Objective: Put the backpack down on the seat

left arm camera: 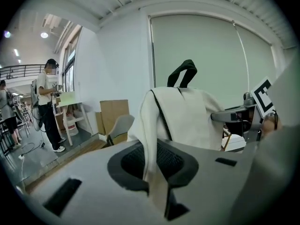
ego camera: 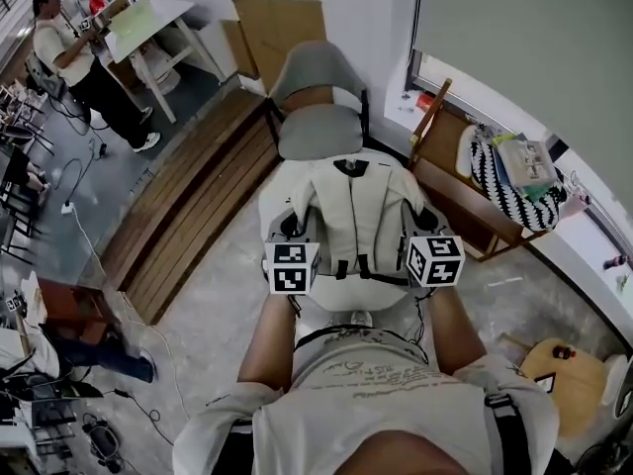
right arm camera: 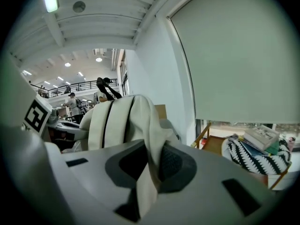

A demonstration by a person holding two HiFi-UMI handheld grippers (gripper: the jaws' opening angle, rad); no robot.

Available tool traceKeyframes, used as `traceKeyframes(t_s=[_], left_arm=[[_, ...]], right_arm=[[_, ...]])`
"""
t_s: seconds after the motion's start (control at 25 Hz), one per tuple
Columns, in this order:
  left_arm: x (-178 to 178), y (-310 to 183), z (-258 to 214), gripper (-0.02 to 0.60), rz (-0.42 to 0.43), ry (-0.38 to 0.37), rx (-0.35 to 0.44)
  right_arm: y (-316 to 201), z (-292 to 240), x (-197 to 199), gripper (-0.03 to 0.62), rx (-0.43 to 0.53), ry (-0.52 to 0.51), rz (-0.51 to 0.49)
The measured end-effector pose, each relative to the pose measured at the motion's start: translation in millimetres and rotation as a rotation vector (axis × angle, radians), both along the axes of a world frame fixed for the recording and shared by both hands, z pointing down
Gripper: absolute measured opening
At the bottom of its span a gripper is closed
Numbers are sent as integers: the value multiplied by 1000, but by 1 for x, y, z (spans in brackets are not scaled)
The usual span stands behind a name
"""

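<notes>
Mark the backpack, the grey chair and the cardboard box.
backpack [ego camera: 346, 216], head view, middle of its white body.
grey chair [ego camera: 318, 130], head view, on its seat.
cardboard box [ego camera: 282, 23], head view, its brown face.

One backpack [ego camera: 348, 216], two tongs [left arm camera: 157, 165] [right arm camera: 150, 168], one grey chair [ego camera: 318, 127].

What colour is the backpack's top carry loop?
The carry loop is black on the cream backpack; the left gripper view shows it best.
</notes>
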State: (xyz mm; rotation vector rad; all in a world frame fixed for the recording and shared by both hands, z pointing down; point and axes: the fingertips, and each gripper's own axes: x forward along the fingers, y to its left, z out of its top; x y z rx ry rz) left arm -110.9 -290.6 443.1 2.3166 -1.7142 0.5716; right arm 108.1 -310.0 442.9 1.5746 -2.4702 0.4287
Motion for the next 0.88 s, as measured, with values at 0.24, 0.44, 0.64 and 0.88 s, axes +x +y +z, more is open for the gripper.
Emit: traceKeyframes(t_s=[0.24, 0.44, 0.64, 0.88], left_arm=[[-4, -37, 9, 55, 15, -1, -22], [-8, -56, 36, 55, 54, 4, -81], [-6, -76, 74, 55, 127, 11, -152], [-1, -101, 136, 55, 206, 4, -235]], right_arm=[[-35, 10, -4, 57, -31, -4, 23], [-49, 37, -7, 55, -97, 16, 61], [-60, 74, -6, 55, -178, 0, 99], [-66, 136, -3, 55, -275, 26, 150]])
